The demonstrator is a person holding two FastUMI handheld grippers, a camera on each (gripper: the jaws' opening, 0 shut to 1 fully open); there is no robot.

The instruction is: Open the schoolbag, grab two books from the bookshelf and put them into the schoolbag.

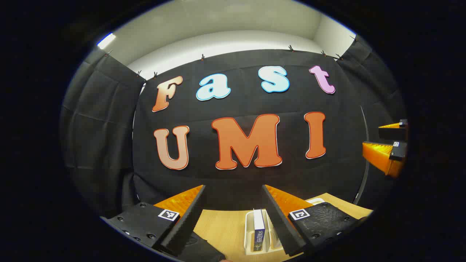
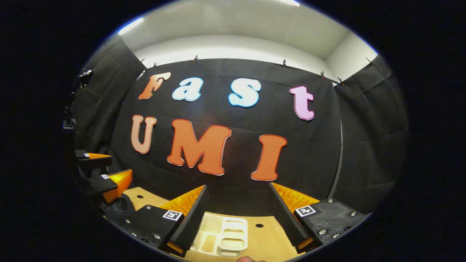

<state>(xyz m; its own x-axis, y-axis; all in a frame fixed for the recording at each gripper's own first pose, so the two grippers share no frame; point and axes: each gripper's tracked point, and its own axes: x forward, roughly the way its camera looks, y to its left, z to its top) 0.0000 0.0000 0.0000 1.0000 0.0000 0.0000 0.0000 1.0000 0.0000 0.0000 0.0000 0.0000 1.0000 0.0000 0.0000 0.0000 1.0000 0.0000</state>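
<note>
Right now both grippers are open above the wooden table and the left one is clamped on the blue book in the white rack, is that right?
Not quite. In the left gripper view the left gripper is open, with the blue book standing untouched in the white rack between its fingers. The right gripper is open above the wooden table.

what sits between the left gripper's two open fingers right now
In the left gripper view, an upright book with a blue-and-white spine in a white plastic bookshelf rack on the wooden table; the left gripper touches neither.
</note>
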